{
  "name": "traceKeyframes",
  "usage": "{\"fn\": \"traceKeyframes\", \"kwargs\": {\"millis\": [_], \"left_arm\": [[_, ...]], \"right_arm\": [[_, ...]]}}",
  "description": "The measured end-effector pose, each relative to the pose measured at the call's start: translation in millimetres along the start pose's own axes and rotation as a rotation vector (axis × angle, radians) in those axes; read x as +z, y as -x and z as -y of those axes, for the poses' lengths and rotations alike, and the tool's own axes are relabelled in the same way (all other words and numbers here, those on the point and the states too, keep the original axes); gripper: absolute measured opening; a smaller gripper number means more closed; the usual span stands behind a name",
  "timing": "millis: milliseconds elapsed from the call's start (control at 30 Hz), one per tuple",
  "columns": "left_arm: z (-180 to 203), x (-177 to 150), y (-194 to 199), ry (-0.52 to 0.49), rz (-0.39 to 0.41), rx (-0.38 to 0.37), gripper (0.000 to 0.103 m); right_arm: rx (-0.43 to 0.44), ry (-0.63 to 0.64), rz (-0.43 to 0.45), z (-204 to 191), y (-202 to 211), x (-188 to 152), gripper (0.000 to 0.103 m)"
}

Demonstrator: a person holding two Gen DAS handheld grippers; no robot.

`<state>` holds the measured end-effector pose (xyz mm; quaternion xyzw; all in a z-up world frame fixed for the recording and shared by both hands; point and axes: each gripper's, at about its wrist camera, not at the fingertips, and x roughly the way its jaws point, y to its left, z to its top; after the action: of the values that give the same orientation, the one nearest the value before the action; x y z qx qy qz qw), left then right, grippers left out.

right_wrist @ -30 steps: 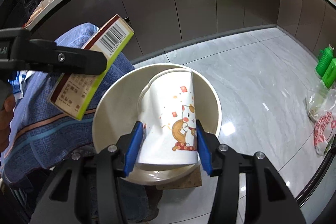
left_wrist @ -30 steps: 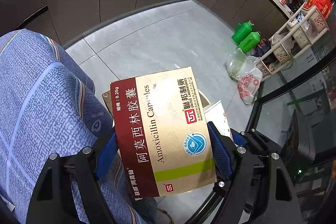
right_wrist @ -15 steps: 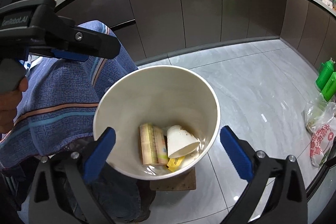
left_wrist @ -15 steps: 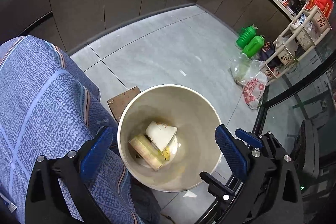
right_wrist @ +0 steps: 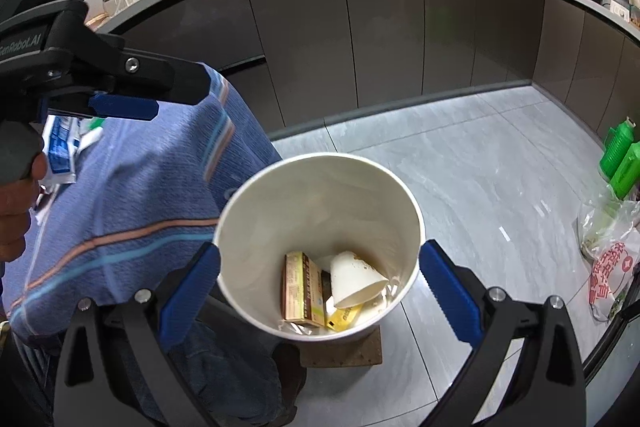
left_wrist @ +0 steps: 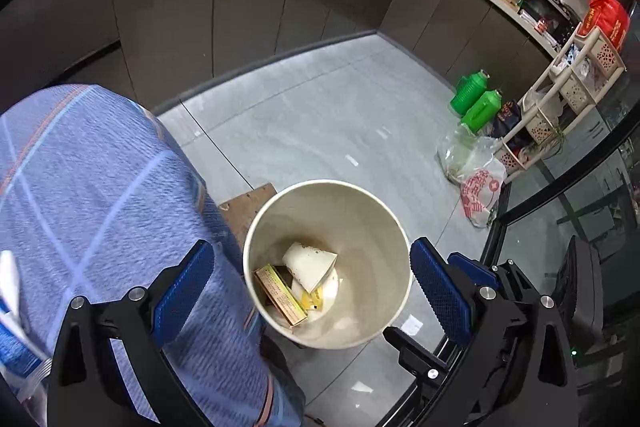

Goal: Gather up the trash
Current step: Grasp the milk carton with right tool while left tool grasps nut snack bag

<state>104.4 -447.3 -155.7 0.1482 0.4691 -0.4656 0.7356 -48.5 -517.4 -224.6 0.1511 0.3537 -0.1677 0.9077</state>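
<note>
A cream trash bin (left_wrist: pixel 326 183) (right_wrist: pixel 320 157) stands on the floor beside the cloth-covered table. On its bottom lie a red and tan medicine box (left_wrist: pixel 280 293) (right_wrist: pixel 300 287), a white paper cup (left_wrist: pixel 308 263) (right_wrist: pixel 354 281) on its side and a yellow wrapper (right_wrist: pixel 344 317). My left gripper (left_wrist: pixel 312 283) hangs above the bin, open, with nothing between its blue pads. My right gripper (right_wrist: pixel 320 291) is also open and empty over the bin. One finger of the left gripper (right_wrist: pixel 160 79) shows at the upper left of the right wrist view.
A blue striped cloth (left_wrist: pixel 92 187) (right_wrist: pixel 132 195) covers the table on the left, with packets (right_wrist: pixel 60 151) on it. A brown board (right_wrist: pixel 340 351) lies under the bin. Two green flasks (left_wrist: pixel 476 99), plastic bags (left_wrist: pixel 476 179) and a shelf rack (left_wrist: pixel 560 99) stand to the right. Dark cabinets line the back.
Both grippers opened: the left let go of the medicine box and the right let go of the paper cup, which now lie in the bin. Both grippers then rose.
</note>
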Motion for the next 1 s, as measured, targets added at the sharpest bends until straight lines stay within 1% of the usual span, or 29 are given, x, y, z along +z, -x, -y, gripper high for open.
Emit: {"fn": "traceKeyframes", "kwargs": {"millis": [233,333,433,533,600,733,900,1000], "left_arm": [[-16,-14,58,0.031,0.070,0.039,0.095],[-31,-24,83,0.060,0.100,0.052,0.095],[-49,-41,109,0.094,0.131,0.068,0.095],[-73,-65,134,0.138,0.157,0.099,0.095],[-95,-86,152,0.178,0.169,0.134,0.095],[-139,-120,180,0.255,0.173,0.192,0.095],[-197,-168,217,0.378,0.182,0.286,0.095],[-221,-189,235,0.441,0.200,0.305,0.095]], "right_arm": [[0.024,0.013,0.040,-28,27,11,0.100],[0.040,0.023,0.054,-45,37,16,0.100],[0.064,0.044,0.058,-66,45,22,0.100],[0.105,0.089,0.067,-94,51,25,0.100],[0.128,0.118,0.063,-112,52,27,0.100],[0.211,0.165,0.040,-152,48,33,0.100],[0.285,0.210,0.004,-199,37,41,0.100],[0.323,0.239,-0.009,-230,30,48,0.100]]}}
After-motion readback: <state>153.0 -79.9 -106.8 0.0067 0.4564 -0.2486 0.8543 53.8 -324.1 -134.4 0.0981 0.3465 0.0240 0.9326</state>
